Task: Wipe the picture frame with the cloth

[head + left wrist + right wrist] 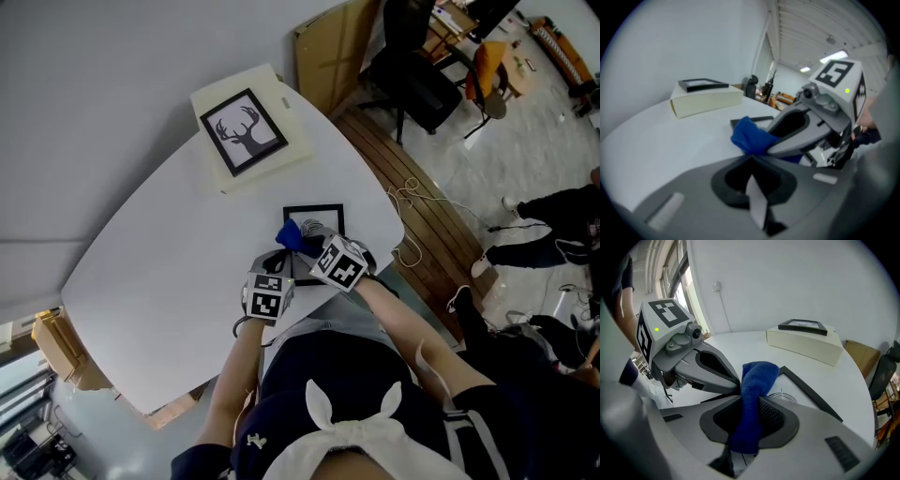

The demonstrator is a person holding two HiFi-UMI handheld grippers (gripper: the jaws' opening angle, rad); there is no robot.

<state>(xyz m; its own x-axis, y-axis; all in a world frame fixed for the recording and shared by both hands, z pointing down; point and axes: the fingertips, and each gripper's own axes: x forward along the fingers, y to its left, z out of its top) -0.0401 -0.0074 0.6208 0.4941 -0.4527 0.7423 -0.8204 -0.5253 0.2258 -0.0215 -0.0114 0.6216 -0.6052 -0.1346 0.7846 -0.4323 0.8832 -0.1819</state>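
A small black picture frame (328, 212) lies flat on the white table (169, 234), close to its front edge. My right gripper (307, 246) is shut on a blue cloth (291, 234), whose bunched end stands over the frame's left part (811, 397). The right gripper view shows the cloth (757, 380) pinched between the jaws of the right gripper (750, 401). My left gripper (279, 265) is beside it at the frame's near left corner, jaws together, tip (752, 158) almost touching the cloth (747, 136). I cannot tell whether it clamps the frame.
A cream box (281, 141) with a deer picture frame (244, 129) on top stands at the table's far side. Beyond the right edge are a black office chair (417, 80), cardboard (333, 52), a loose cord (412, 202) and a seated person (553, 225).
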